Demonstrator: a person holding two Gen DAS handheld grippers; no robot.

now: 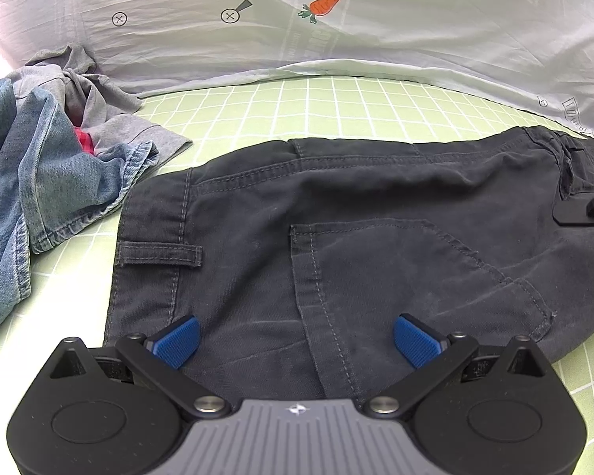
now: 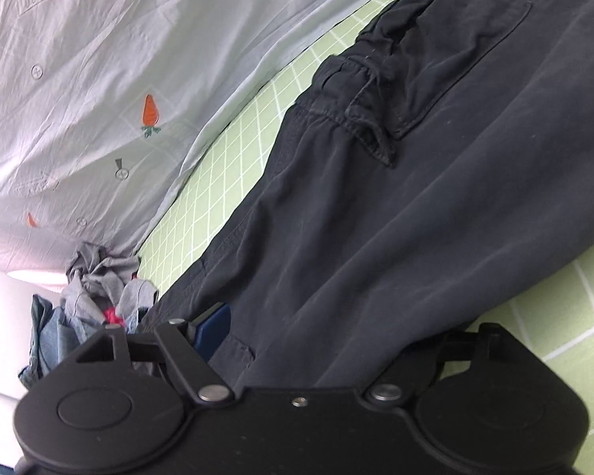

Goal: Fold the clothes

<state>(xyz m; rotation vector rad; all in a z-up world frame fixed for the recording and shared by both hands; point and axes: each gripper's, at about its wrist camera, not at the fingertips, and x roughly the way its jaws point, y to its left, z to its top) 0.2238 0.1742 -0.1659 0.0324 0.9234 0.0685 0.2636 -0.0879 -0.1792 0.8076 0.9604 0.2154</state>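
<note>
left wrist: close above, looking down and forward over dark trousers (image 1: 336,237) toward carrot-print sheet (image 1: 336,39) at top | right wrist: closer, rolled, sheet at upper left | shared: trousers, sheet, green checked bed cover (image 1: 316,107), clothes pile (image 1: 59,138)

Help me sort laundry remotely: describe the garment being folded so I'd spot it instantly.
On the green grid mat, below the carrot-print sheet, lie dark grey trousers spread flat. Unlike the crumpled denim and grey top piled left, they show stitched pockets and a belt loop.
</note>
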